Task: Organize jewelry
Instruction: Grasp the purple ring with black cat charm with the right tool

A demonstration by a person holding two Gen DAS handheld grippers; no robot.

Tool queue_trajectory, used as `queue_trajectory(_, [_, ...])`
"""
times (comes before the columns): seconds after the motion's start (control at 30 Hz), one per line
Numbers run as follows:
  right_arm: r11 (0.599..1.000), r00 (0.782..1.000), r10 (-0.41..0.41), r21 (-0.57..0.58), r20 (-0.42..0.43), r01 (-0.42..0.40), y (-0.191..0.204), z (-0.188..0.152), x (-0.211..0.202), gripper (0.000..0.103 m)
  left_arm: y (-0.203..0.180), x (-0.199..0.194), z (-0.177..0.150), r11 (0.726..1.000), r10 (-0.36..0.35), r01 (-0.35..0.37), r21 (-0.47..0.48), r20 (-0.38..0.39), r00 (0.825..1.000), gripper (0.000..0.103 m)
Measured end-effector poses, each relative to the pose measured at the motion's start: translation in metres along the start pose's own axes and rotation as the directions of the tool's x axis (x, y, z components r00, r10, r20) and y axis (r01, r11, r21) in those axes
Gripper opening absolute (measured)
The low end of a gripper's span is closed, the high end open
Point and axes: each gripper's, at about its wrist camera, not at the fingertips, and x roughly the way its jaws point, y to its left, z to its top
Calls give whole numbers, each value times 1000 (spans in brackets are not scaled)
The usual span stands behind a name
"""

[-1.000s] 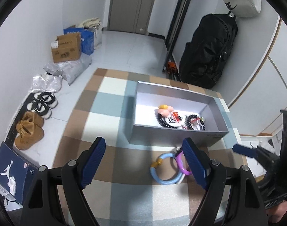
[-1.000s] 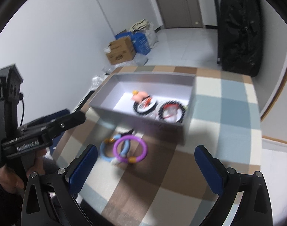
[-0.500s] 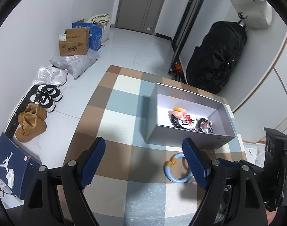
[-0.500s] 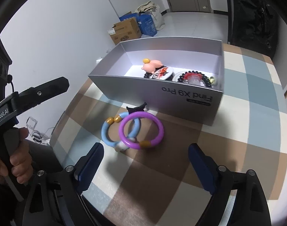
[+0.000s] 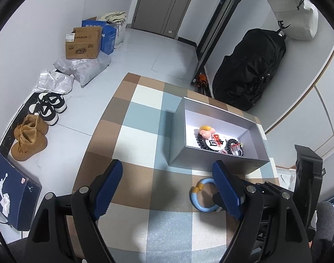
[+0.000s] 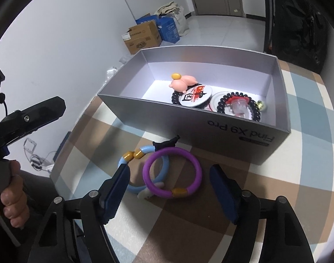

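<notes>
A purple bracelet [image 6: 195, 171] with a gold bead lies on the checked tablecloth [image 6: 265, 197], overlapping a blue bracelet [image 6: 164, 168]; a small black piece [image 6: 164, 145] lies beside them. My right gripper [image 6: 170, 191] is open, low over the rings, its fingers on either side of them. The grey box [image 6: 145, 111] behind holds a pink figure [image 6: 183, 82], a badge [image 6: 197, 96] and black bead bracelets [image 6: 239, 107]. My left gripper [image 5: 169, 189] is open and empty above the cloth; the blue bracelet [image 5: 194, 199] shows by its right finger, the box [image 5: 176, 135] beyond.
Off the table's left edge, the floor holds shoes [image 5: 47, 107], brown boots [image 5: 29, 137], a blue shoebox [image 5: 11, 192], plastic bags and cardboard boxes [image 5: 82, 42]. A black bag [image 5: 248, 70] stands behind the table. My left gripper's body [image 6: 29, 118] shows at left.
My right gripper has dropped closer to the two bracelets, which now lie between its fingers. My left gripper has pulled back and up, so the box sits further right in its view.
</notes>
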Motion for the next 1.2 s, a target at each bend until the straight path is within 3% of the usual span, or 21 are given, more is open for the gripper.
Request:
queue_trajectory(0.2, [999, 999, -37, -17, -1, 37, 3, 0, 1, 53, 6, -1, 1, 1000, -8, 8, -25, -1, 1000, 80])
queue_trajectory(1.0, [995, 1000, 17, 101, -14, -16, -20, -2, -10, 48, -5, 7, -4, 999, -20, 20, 25, -24, 1000, 80])
queue_trajectory(1.13, [995, 1000, 18, 103, -3, -18, -23, -4, -17, 48, -16, 15, -9, 994, -88, 92, 52, -73, 993, 80])
queue_trajectory(1.2, [993, 1000, 23, 113, 0, -23, -27, -6, -20, 48, -24, 20, -12, 992, -88, 96, 79, -93, 992, 80])
